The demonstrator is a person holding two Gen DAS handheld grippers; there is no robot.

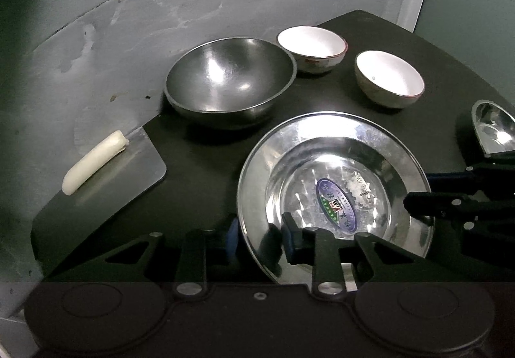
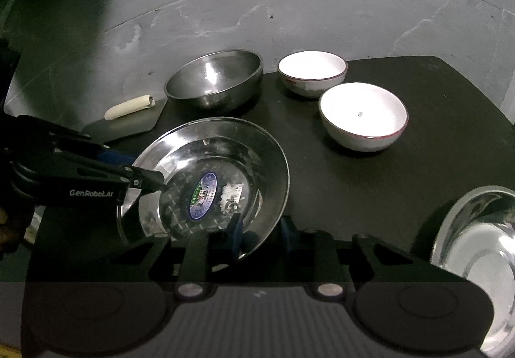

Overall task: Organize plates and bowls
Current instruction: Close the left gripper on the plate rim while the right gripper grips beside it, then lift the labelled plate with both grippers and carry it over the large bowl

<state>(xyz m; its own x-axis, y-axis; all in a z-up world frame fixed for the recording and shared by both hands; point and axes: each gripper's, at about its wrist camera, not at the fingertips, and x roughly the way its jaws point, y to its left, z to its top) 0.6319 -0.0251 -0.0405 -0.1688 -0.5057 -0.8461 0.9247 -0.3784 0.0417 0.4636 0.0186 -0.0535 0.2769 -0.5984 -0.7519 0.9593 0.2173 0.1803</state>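
Both claws, left claw (image 1: 262, 237) and right claw (image 2: 262, 234), are pinching opposite rims of the shiny round steel plate (image 1: 322, 145); it is looking light, stiff and slippery.

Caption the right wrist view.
Two hand-held grippers clamp the steel plate rim beside three bowls.

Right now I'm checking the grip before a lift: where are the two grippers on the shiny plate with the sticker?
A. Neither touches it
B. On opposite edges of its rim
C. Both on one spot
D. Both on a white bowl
B: the left gripper and the right gripper each clamp the plate rim from opposite sides.
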